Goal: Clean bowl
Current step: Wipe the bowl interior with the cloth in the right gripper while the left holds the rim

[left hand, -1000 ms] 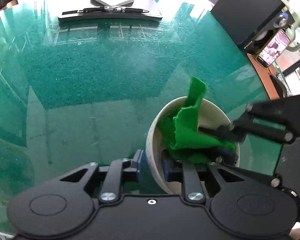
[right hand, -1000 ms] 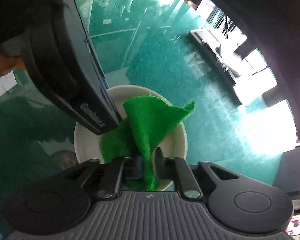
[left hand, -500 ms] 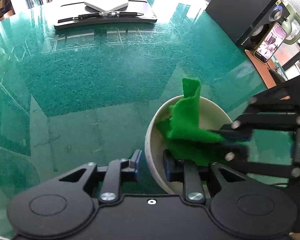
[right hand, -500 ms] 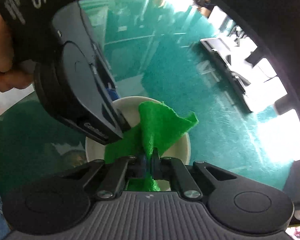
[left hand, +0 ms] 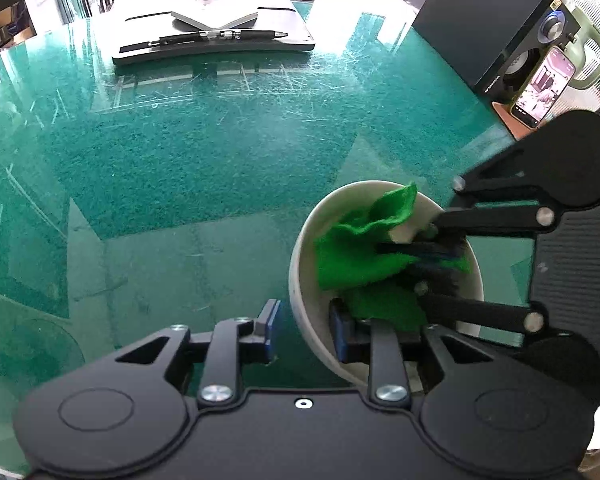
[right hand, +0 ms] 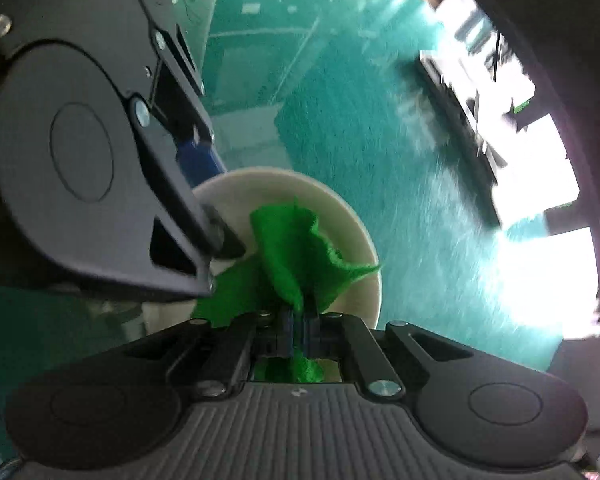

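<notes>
On the green glass table, the left gripper is straddling the white bowl's near rim, jaws parted around it; the right gripper, clamped on the green cloth, is pressing it inside, so wiping looks midway; cleanliness is unclear.

Right tongs pinch green cloth inside white bowl; left tongs straddle rim.

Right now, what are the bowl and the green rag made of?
The round off-white bowl looks like glazed ceramic or hard plastic: a smooth, thick, evenly coloured rim; I cannot tell which. The bright green rag looks like soft felt or fleece: it is fuzzy, folds limply and has ragged edges.
</notes>
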### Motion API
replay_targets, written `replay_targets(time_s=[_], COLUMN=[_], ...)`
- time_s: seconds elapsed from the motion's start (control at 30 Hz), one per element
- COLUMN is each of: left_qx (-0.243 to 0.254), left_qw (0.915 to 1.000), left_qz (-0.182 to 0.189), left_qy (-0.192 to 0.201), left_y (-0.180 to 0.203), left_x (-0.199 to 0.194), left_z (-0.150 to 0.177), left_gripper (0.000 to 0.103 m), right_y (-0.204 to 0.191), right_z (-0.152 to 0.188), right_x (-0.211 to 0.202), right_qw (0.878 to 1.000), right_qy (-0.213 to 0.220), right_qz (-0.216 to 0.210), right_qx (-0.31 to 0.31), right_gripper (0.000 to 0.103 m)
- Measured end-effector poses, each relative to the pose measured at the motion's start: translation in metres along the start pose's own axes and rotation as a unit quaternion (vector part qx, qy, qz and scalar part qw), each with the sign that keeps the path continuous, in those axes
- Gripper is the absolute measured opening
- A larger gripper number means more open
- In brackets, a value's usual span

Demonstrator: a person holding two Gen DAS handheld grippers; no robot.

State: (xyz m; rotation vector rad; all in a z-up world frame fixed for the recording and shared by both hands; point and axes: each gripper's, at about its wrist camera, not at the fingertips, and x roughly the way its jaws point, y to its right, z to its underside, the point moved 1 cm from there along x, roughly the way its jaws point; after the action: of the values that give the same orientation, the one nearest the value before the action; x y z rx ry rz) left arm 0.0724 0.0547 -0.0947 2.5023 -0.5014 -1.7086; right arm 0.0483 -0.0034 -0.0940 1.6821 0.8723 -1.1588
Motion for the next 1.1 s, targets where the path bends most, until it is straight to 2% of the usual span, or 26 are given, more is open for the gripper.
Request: replay_targets(time_s=[0.07, 0.17, 0.27, 0.33, 0.5, 0.67, 0.93, 1.1], left_qx=[0.001, 0.000, 0.000, -0.001, 0.003, 0.008, 0.020, 0.019], left_qw=[1.0000, 1.0000, 1.0000, 1.0000, 1.0000, 1.0000, 0.9998, 0.9998], left_qz=[-0.001, 0.000, 0.001, 0.001, 0.001, 0.000, -0.006, -0.007], left_qy=[0.001, 0.003, 0.005, 0.005, 0.004, 0.005, 0.006, 0.006], left_y=[0.001, 0.001, 0.000, 0.000, 0.001, 0.002, 0.008, 0.009], left_x=[0.000, 0.000, 0.000, 0.000, 0.001, 0.001, 0.002, 0.002], left_z=[0.000, 0.000, 0.000, 0.001, 0.000, 0.001, 0.001, 0.001], left_gripper=[0.029, 0.029, 0.029, 0.029, 0.029, 0.029, 0.033, 0.034], right_y=[0.001, 0.009, 0.010, 0.009, 0.006, 0.011, 0.008, 0.003], right_z=[0.000, -0.002, -0.007, -0.010, -0.010, -0.006, 0.000, 0.009], right_x=[0.000, 0.000, 0.000, 0.001, 0.003, 0.004, -0.007, -0.009], right_qw=[1.000, 0.995, 0.986, 0.983, 0.986, 0.990, 0.998, 0.997], right_qy=[-0.010, -0.019, -0.012, -0.005, -0.013, -0.033, -0.017, -0.009], right_qz=[-0.022, -0.080, -0.137, -0.152, -0.146, -0.122, -0.029, -0.066], right_qx=[0.018, 0.059, 0.090, 0.104, 0.076, 0.060, 0.044, 0.051], right_gripper=[0.004, 0.005, 0.006, 0.006, 0.006, 0.005, 0.003, 0.004])
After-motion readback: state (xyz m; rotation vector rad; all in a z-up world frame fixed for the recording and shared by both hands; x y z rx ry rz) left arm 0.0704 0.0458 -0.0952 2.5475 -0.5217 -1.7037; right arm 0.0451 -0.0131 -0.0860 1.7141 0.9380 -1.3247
